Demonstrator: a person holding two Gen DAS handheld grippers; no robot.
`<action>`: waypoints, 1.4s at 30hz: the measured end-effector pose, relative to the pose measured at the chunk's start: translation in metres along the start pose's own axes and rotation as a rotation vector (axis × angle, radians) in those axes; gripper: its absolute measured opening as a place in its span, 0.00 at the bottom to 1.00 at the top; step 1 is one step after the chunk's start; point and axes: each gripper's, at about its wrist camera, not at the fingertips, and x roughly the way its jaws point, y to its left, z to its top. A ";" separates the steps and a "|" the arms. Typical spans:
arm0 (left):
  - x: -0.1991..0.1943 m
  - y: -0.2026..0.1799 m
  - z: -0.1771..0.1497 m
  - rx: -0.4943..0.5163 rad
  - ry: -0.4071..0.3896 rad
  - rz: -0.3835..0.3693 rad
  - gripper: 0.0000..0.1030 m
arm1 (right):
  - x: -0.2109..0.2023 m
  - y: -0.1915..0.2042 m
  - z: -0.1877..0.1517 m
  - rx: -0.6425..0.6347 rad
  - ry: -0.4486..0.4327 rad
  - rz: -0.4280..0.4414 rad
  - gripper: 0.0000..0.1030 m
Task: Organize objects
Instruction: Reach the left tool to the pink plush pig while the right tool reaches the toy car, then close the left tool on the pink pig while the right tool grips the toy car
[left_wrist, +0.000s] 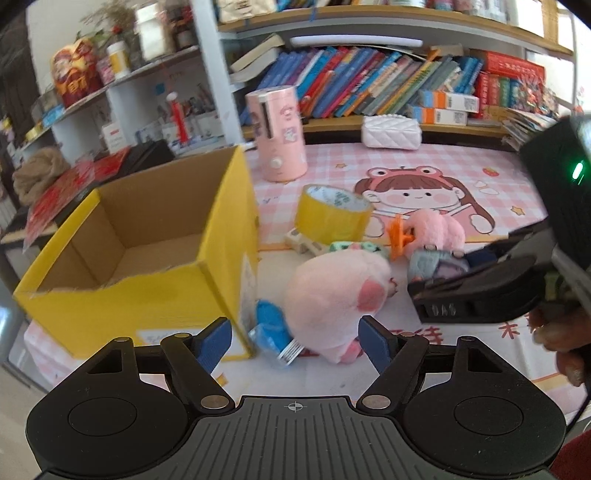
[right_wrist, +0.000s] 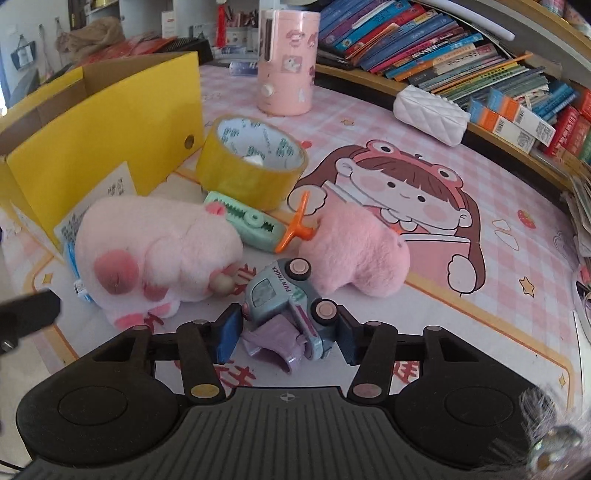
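1. My right gripper (right_wrist: 288, 334) is clamped on the blue-grey toy truck (right_wrist: 291, 299), tipped over on the pink mat (right_wrist: 480, 295).
2. My left gripper (left_wrist: 295, 341) stands apart around the pink plush pig (left_wrist: 336, 291); contact unclear.
3. Just beyond: yellow tape roll (right_wrist: 251, 162), second pink plush (right_wrist: 354, 251).
4. The yellow cardboard box (left_wrist: 147, 258) stands open beside the pig.

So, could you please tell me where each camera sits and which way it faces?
Left wrist: on the left gripper, angled down at the pig plush beside the yellow box; right gripper and a hand show.
Right wrist: on the right gripper, shut on the toy truck.
Shared: plush, box, tape roll.
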 end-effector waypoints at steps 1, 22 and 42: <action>0.003 -0.004 0.002 0.015 -0.004 -0.005 0.76 | -0.005 -0.004 0.001 0.016 -0.016 -0.002 0.48; 0.061 -0.046 0.029 0.126 0.070 -0.066 0.62 | -0.063 -0.051 -0.007 0.213 -0.141 -0.093 0.48; -0.030 0.025 0.026 -0.165 -0.194 -0.249 0.62 | -0.101 -0.013 -0.024 0.334 -0.194 -0.231 0.49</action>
